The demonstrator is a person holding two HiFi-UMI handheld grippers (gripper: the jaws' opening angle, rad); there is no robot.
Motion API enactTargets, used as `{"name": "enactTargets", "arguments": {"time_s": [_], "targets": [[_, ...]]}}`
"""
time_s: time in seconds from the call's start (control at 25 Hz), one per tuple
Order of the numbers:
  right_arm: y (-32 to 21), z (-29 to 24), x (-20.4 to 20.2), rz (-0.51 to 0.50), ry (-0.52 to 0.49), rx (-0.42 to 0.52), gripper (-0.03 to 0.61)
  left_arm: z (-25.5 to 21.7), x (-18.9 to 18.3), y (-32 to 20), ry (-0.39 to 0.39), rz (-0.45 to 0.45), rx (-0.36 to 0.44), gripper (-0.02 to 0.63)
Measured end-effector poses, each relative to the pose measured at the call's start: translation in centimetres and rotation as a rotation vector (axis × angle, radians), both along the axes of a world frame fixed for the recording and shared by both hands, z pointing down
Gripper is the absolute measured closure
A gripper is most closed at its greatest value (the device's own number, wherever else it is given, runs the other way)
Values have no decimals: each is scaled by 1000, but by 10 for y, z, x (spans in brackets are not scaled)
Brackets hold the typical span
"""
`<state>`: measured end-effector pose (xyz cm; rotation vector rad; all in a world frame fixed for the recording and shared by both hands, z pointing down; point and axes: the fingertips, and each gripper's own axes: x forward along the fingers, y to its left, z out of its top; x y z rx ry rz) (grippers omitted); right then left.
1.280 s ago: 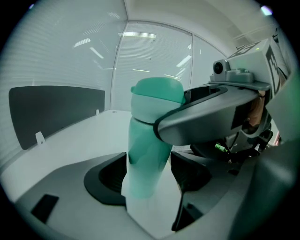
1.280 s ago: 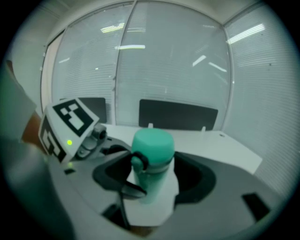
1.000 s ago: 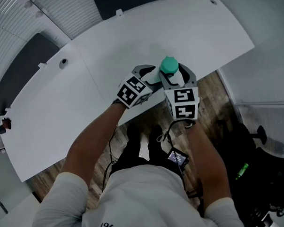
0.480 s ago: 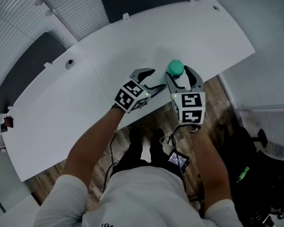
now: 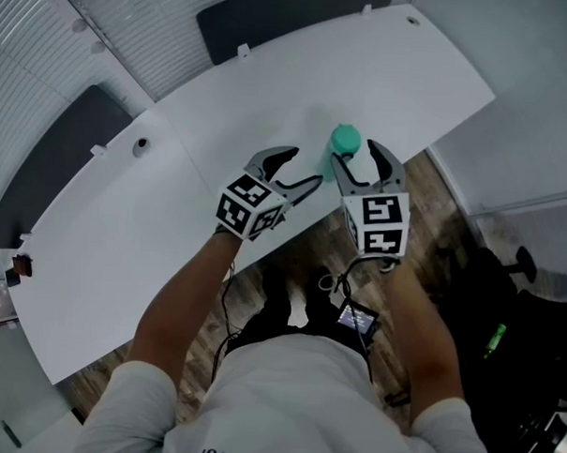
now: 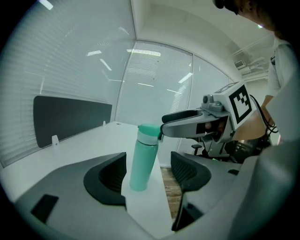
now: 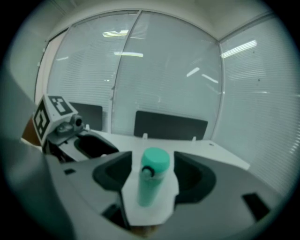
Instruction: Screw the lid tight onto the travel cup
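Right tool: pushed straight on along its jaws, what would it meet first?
The travel cup, upright with its lid on, centred in line with the open jaws of the right tool. How near it stands is unclear.

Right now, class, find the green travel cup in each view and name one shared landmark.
Head view: travel cup, upper centre-right, at the near edge of the white table.
Left gripper view: centre, upright, beyond the open jaws.
Right gripper view: lower centre, beyond the open jaws.
Shared landmark: the white table it stands on.
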<state>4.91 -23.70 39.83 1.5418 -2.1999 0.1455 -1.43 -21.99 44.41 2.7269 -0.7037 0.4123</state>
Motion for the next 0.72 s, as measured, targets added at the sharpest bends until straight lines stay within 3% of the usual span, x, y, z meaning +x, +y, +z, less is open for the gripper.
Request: {"name": "enactTargets", "arguments": {"time_s": [0.4, 0.72], "targets": [[17, -27, 14, 78, -29, 46, 293, -47, -22, 12, 107, -26, 45, 308], [37, -46, 17, 89, -101, 60, 313, -85, -42, 29, 212, -70, 47, 405]]}}
